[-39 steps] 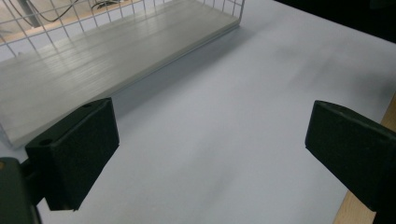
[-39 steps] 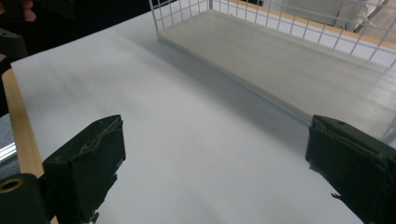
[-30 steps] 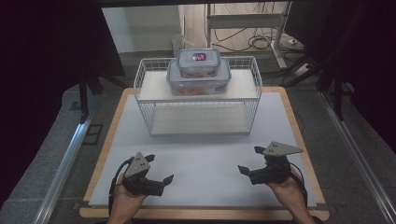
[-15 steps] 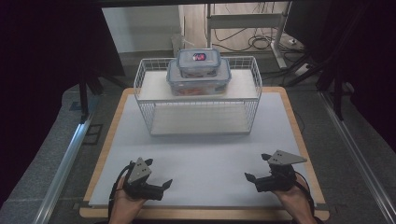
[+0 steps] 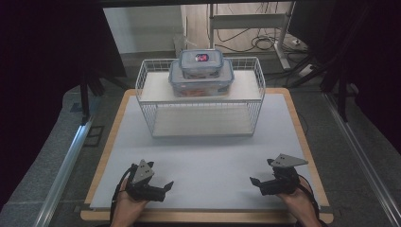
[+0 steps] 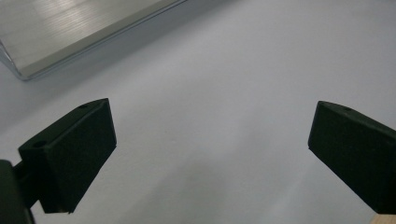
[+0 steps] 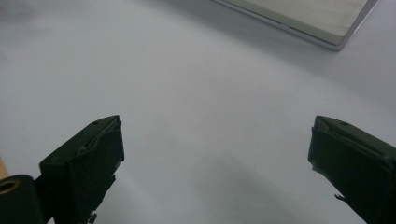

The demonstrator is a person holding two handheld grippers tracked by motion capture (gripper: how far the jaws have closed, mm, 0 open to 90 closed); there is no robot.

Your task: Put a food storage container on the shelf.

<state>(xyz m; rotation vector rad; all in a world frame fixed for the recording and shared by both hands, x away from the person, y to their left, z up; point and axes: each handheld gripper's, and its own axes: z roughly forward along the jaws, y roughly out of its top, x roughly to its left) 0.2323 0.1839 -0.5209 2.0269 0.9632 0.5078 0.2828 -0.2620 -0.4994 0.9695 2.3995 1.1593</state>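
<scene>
Both hand-held grippers rested low near the table's front edge, well apart from each other. At the left, the left gripper (image 5: 163,185) had its jaws spread wide with nothing between them, as the left gripper view (image 6: 210,154) also showed; at the right, the right gripper (image 5: 257,180) likewise stood with its jaws apart and empty, seen again in the right gripper view (image 7: 215,158). Under them lay the table (image 5: 208,156), its pale grey top framed by a wooden border. At the far side stood a white wire basket (image 5: 201,111) with a shelf. On that shelf sat a large clear container (image 5: 201,82) with a blue-grey lid, and a smaller lidded container (image 5: 200,60) rested on top of it.
</scene>
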